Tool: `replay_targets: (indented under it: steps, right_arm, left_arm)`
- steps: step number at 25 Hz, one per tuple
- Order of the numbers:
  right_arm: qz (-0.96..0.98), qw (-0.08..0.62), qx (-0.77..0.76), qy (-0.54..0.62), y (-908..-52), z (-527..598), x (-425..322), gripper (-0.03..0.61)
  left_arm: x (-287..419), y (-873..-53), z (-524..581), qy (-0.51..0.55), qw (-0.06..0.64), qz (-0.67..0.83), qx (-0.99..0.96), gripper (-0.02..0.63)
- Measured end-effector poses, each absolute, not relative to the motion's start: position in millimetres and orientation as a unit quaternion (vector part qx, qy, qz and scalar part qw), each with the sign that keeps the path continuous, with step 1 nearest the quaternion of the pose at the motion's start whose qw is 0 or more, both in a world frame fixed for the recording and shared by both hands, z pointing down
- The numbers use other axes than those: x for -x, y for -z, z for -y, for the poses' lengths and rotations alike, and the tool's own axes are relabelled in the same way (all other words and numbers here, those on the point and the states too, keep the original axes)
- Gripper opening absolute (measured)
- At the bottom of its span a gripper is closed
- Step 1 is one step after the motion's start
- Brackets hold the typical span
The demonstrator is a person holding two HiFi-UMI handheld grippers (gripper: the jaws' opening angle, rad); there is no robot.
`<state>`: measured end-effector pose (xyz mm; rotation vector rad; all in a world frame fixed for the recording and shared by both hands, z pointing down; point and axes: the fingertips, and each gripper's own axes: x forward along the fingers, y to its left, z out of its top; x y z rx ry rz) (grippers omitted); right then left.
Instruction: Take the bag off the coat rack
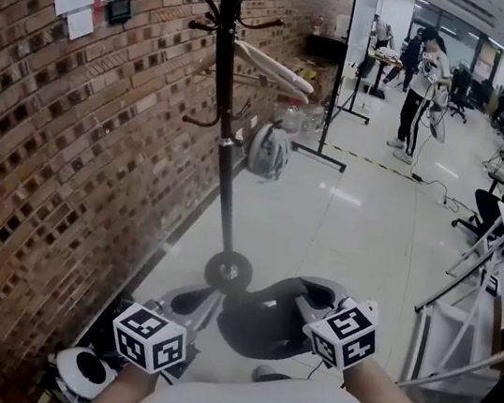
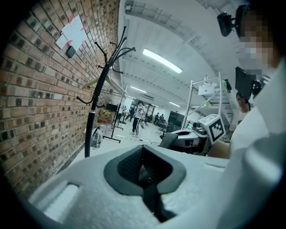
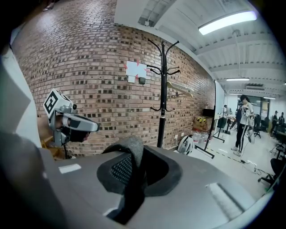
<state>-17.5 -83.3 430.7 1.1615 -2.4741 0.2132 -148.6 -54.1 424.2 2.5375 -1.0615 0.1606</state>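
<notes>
Bag (image 1: 268, 149): small, rounded, white and grey. It sits low on the coat rack (image 1: 227, 50), just beside the pole at the joint and well below the top hooks. No view shows its strap or which hook, if any, carries it. From the gripper views you cannot tell whether it hangs clear of the floor (image 1: 344, 220) or rests on it.

Handling, as a judgement: expect a light, soft-sided load that sags and swings once it is free. The outer surface looks smooth, so a pinch on the body may slip. Take hold at the strap or top loop, close to the pole. Find that loop by eye when you are nearer, because it is too small to locate from here.

Left tool (image 2: 143, 169): jaws pressed together, nothing between them. Right tool (image 3: 128, 172): jaws likewise together and empty. You hold both tools low in front of you, near the base of the rack and well apart from the bag.

The brick wall (image 1: 68, 167) runs close behind the rack on your left, so there is little room on that side.
</notes>
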Motion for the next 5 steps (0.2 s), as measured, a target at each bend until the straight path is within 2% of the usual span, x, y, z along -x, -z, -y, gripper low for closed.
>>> replay_targets:
  steps: [5]
  right_arm:
    - [0.887,0.202,-0.408,-0.079,-433.8,67.5,14.5,0.028]
  left_arm:
    - [142.9,-426.9,40.2,-0.059,0.196,0.379,-0.902,0.001]
